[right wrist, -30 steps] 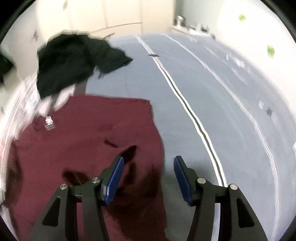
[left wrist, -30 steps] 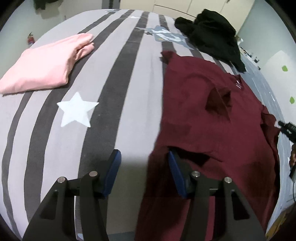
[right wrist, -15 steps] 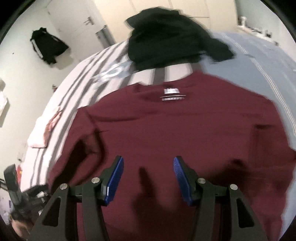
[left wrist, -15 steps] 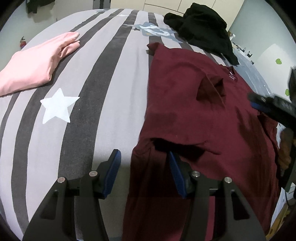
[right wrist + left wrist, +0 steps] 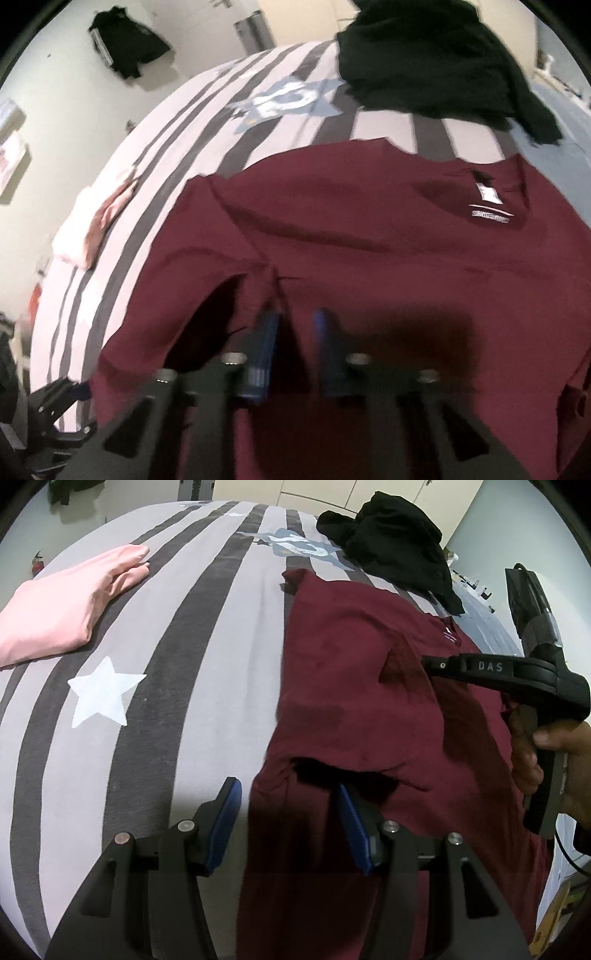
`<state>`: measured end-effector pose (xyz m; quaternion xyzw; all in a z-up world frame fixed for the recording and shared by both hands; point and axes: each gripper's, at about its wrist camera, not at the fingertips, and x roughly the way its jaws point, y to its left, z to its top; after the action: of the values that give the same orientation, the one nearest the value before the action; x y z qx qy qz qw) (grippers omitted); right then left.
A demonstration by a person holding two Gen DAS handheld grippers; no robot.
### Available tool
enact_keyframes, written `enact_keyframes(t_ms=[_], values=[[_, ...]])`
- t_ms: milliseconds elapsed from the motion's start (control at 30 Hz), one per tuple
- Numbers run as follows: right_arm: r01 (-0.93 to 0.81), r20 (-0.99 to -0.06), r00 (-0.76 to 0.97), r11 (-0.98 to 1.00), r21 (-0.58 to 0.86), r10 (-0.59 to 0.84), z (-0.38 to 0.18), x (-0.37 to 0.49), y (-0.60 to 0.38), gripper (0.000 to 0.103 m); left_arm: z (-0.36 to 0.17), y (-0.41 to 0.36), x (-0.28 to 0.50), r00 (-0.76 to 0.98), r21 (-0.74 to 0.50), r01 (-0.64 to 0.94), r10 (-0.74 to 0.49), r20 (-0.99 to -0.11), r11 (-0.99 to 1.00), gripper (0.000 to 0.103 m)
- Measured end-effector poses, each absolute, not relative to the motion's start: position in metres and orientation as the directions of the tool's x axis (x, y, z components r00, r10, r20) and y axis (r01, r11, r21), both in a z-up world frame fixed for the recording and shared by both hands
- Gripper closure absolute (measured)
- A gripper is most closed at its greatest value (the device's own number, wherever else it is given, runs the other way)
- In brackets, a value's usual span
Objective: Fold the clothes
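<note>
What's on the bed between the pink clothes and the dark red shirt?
Nothing but striped bedcover with a white star between the pink clothes and dark red shirt, seen in the left wrist view.

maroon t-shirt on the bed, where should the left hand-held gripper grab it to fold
Probably the near left sleeve edge of the maroon cotton t-shirt, approached from the bare striped bedcover side: the open left hand-held gripper already straddles that raised fold.
</note>
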<state>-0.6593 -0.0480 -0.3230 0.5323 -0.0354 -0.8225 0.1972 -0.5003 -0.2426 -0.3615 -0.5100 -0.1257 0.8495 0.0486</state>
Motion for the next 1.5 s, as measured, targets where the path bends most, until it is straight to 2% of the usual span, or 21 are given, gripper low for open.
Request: enact_keyframes(t_ms=[133,200,300,533,700,833,967,1033,1167,1367,1500], values=[[0.331,-0.851,-0.349,-0.902,0.279,-0.392,-0.319,-0.652,-0.052,0.101,-0.361,-0.241,-0.503,-0.481,-0.271,0.055,0.212,-0.851,-0.961,0.055],[0.317,-0.851,-0.367,-0.911,0.265,-0.375,-0.319,-0.653,-0.047,0.102,-0.362,-0.24,-0.504,-0.479,-0.243,0.065,0.183,-0.858,-0.968,0.064],[0.289,-0.851,-0.398,-0.927,0.238,-0.342,-0.317,-0.656,-0.038,0.102,-0.362,-0.24,-0.501,-0.484,-0.221,0.073,0.159,-0.86,-0.973,0.072],[0.217,-0.845,-0.467,-0.96,0.177,-0.261,-0.315,-0.662,-0.017,0.102,-0.363,-0.239,-0.495,-0.485,-0.206,0.097,0.134,-0.864,-0.974,0.077],[0.18,-0.843,-0.457,-0.957,0.226,-0.285,-0.314,-0.659,-0.001,0.101,-0.363,-0.241,-0.489,-0.477,-0.209,0.146,0.116,-0.871,-0.967,0.077],[0.151,-0.84,-0.447,-0.951,0.27,-0.309,-0.313,-0.656,0.011,0.099,-0.355,-0.251,-0.477,-0.471,-0.272,0.16,0.169,-0.866,-0.949,0.077],[0.121,-0.835,-0.437,-0.942,0.313,-0.333,-0.312,-0.653,0.024,0.094,-0.332,-0.271,-0.472,-0.532,-0.362,0.173,0.222,-0.817,-0.916,0.076],[0.105,-0.833,-0.433,-0.937,0.334,-0.345,-0.312,-0.651,0.03,0.09,-0.325,-0.279,-0.481,-0.55,-0.353,0.182,0.203,-0.81,-0.918,0.074],[0.145,-0.794,-0.405,-0.889,0.434,-0.454,-0.308,-0.644,0.004,0.066,-0.332,-0.289,-0.543,-0.551,-0.341,0.185,0.19,-0.812,-0.922,0.072],[0.165,-0.785,-0.354,-0.86,0.483,-0.508,-0.322,-0.636,-0.026,0.066,-0.345,-0.27,-0.659,-0.537,-0.395,0.099,0.285,-0.794,-0.914,0.072],[0.188,-0.803,-0.355,-0.878,0.439,-0.478,-0.33,-0.632,-0.035,0.066,-0.349,-0.253,-0.706,-0.52,-0.394,0.059,0.309,-0.797,-0.917,0.072]])
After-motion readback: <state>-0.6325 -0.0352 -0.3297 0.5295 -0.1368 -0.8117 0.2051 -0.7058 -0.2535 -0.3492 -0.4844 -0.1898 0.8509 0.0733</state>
